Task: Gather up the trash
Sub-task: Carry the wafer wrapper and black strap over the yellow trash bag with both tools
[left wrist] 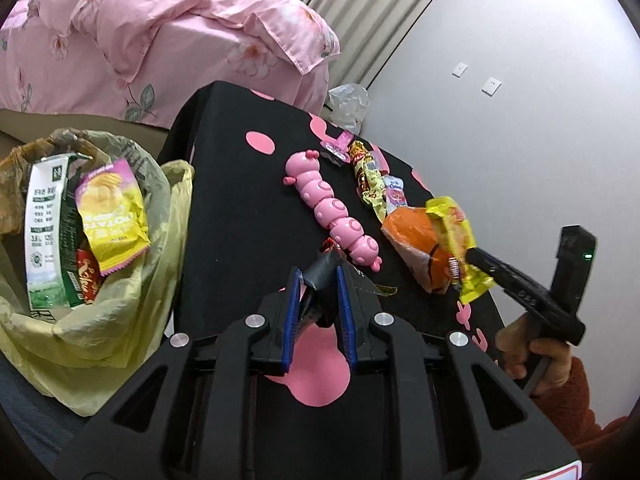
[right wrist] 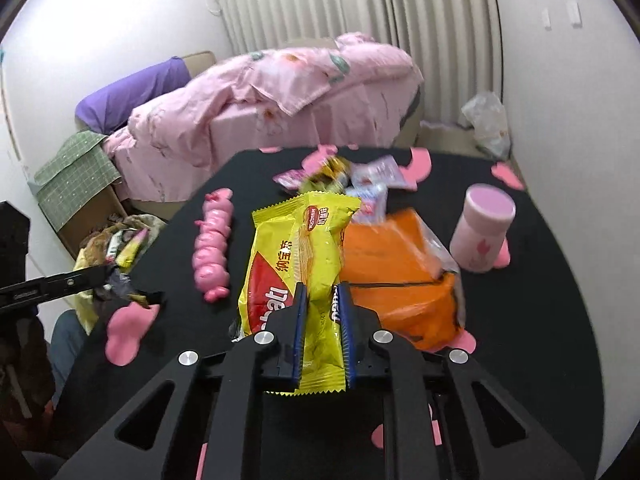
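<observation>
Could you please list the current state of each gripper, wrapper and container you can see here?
left gripper: shut on a dark wrapper.
right gripper: shut on a yellow wafer packet.
trash bag: open, partly filled with wrappers.
orange packet: lying on the table.
pink caterpillar toy: lying flat.
pink jar: upright, lid on.

Both grippers are matte black frames with cut-out slots in their arms. The left gripper [left wrist: 318,280] carries two blue ribbed pads on its fingers [left wrist: 292,312], with round silver screws at the pivots. The right gripper [right wrist: 322,300] matches it, blue pads and silver screws alike. The person's hand [left wrist: 532,356] emerges from a rust-orange knitted sleeve [left wrist: 592,412].
</observation>
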A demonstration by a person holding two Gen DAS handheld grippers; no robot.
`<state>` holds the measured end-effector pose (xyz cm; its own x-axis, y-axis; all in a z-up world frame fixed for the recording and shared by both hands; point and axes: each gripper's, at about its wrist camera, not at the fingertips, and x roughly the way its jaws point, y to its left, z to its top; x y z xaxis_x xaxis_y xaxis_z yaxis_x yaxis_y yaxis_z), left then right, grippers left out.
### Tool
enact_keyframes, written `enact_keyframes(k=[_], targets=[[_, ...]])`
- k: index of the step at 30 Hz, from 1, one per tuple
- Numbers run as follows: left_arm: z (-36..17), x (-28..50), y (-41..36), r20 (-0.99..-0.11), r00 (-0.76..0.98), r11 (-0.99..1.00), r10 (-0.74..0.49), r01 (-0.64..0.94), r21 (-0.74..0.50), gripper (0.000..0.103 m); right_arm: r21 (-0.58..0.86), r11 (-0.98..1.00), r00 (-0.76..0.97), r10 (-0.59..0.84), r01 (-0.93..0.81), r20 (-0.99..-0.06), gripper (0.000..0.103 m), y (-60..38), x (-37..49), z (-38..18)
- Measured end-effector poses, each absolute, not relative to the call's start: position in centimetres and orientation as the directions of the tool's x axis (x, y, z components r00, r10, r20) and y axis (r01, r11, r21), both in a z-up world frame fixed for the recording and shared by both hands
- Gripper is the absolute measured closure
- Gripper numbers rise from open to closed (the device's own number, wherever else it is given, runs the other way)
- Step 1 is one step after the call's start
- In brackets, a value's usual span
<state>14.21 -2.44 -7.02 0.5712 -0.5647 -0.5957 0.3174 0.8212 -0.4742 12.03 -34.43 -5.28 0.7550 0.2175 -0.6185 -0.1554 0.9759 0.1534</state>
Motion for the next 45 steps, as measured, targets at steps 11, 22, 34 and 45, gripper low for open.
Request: enact_keyframes(k=[11, 22, 34, 45], targets=[[-3.0, 12.5, -1.3, -0.519, 0.645, 0.824, -0.561, 0.374, -0.425, 0.086, 0.050, 0.968, 0.808, 0.233, -0.245, -0.542, 0.087, -30.8, 9.6, 0.1], [-0.1, 13.8, 7.3, -0.499, 0.783, 0.912, -0.371, 0.206, -0.356, 0.086, -0.051, 0.914, 0.779, 0.313, -0.403, -0.543, 0.087, -22.9, 12.3, 2.6], [-1.8, 17.0, 16.5, -0.458, 0.816, 0.866, -0.353, 0.099, -0.490, 0.086, -0.027, 0.821, 0.656, 0.436, -0.570, -0.616, 0.087, -13.1, 18.6, 2.3], [-11.9, 20.1, 16.6, -0.727, 0.643, 0.939, -0.243, -0.033, -0.343, 0.086, -0.070, 0.668, 0.398, 0.352, -0.741, -0.847, 0.087, -1.3, 26.9, -9.2]])
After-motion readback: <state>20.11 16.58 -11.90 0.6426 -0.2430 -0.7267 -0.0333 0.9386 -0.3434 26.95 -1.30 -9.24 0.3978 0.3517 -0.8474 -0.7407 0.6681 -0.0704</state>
